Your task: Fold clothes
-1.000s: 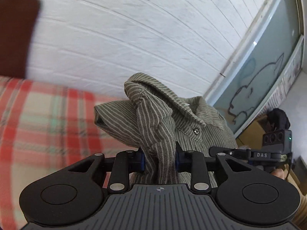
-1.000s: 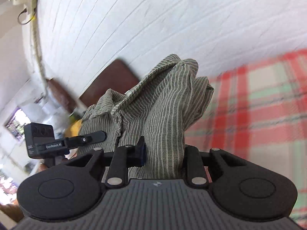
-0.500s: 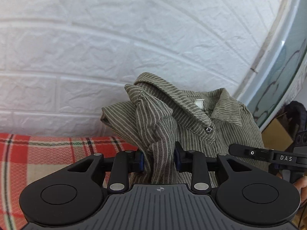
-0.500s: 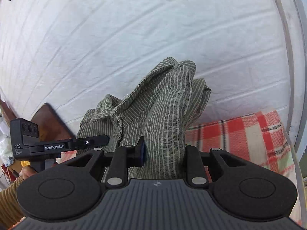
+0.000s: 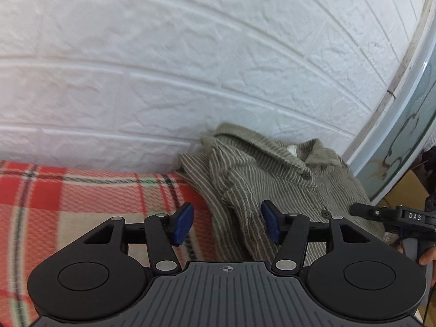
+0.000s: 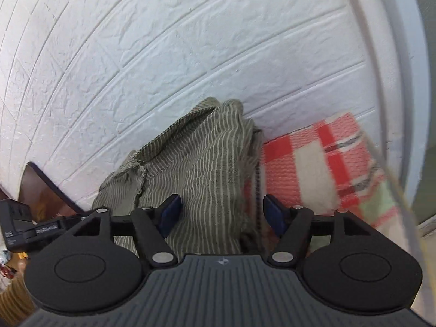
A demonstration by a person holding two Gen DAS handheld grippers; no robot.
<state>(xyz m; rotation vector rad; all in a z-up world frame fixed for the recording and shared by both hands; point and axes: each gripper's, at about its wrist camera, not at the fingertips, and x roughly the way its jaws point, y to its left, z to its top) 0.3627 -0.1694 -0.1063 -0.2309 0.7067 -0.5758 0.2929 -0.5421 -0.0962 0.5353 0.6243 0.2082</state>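
Note:
A grey-green striped shirt lies folded on the red plaid blanket, its collar against the white wall. My left gripper hangs just above the shirt's left edge. Its jaws are opening, and the blue pads stand clear of the cloth between them. In the right wrist view the shirt bunches up between the fingers of my right gripper. Those jaws are opening too, and the pads are not pressing on the cloth. Each gripper shows in the other's view: right gripper, left gripper.
A white brick-pattern wall rises right behind the shirt. A glass panel with a drawing stands at the right. The blanket ends near a pale frame. A dark brown board leans at the left. A hand holds the right gripper.
Both grippers carried the shirt towards the wall and down, then opened and let it go. The shirt now rests on the blanket instead of hanging from the pads.

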